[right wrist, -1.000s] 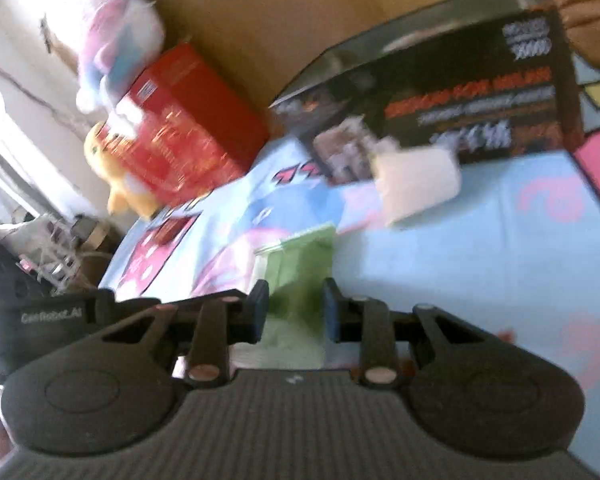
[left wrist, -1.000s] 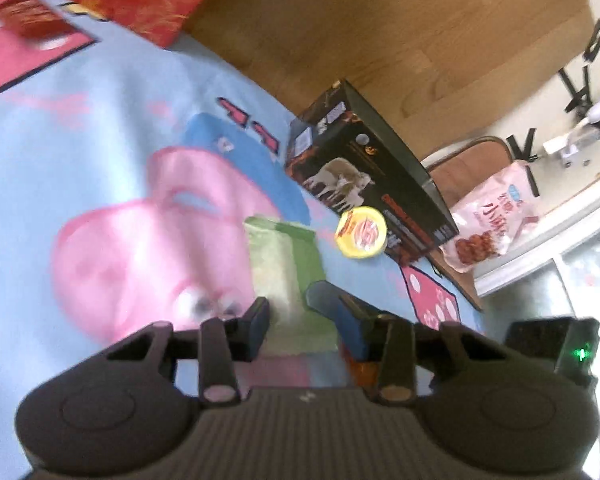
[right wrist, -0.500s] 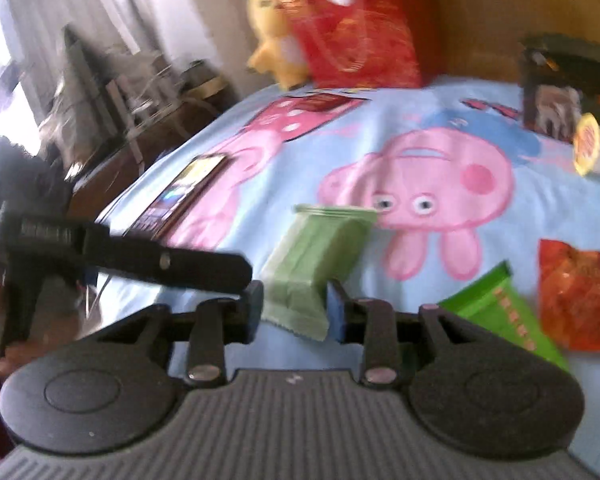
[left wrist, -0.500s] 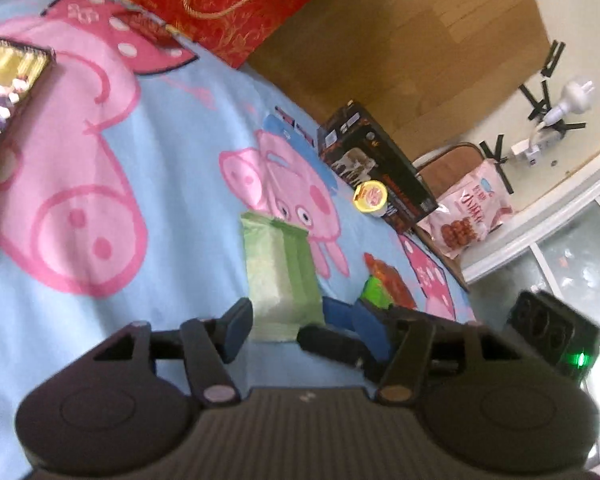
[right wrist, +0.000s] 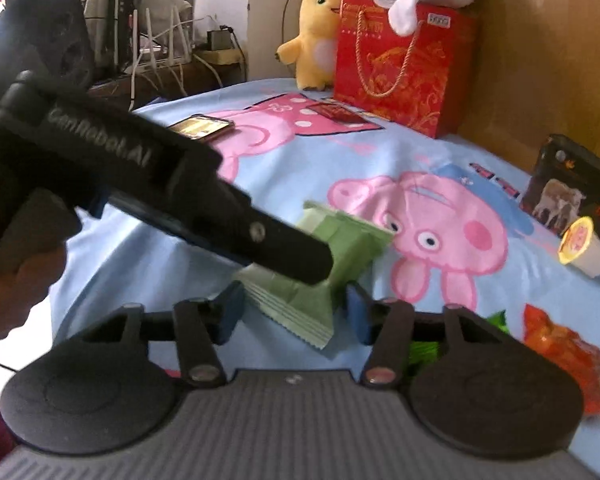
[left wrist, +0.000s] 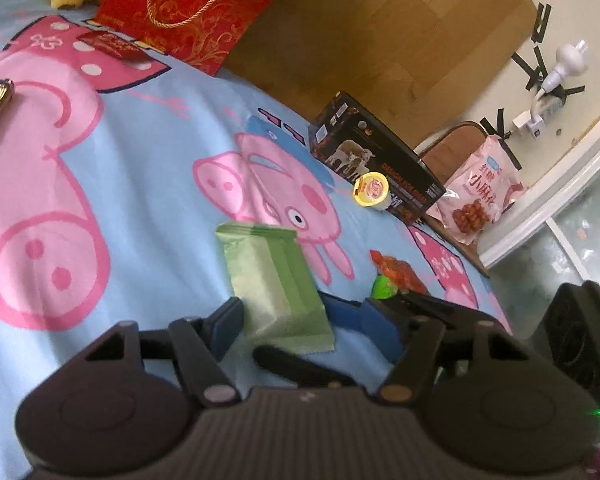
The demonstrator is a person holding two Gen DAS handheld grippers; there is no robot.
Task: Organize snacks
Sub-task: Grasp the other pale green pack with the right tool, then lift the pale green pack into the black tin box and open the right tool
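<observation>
A pale green snack packet [left wrist: 274, 280] [right wrist: 332, 264] lies on the cartoon-pig blanket [left wrist: 140, 184]. My left gripper [left wrist: 304, 330] straddles its near end. The jaws are opening, and neither pad presses the packet. My right gripper [right wrist: 294, 314] straddles the packet's crimped end from the other side. Its jaws are also opening, with a gap at the right pad. In the right wrist view one of the left gripper's fingers [right wrist: 276, 246] crosses over the packet, held by a person's hand [right wrist: 16, 292].
A yellow-lidded cup [left wrist: 371, 189] [right wrist: 580, 246] leans on a dark box [left wrist: 374, 164]. An orange-red bag [left wrist: 400, 276] and a bright green packet [left wrist: 383, 286] lie to the right. A pink snack bag [left wrist: 476, 196], a red gift bag [right wrist: 400, 64] and a phone [right wrist: 202, 127] are farther off.
Both grippers have drawn back from the dark box with the green packet between them. Their jaws have widened off it, and the right view has rolled level.
</observation>
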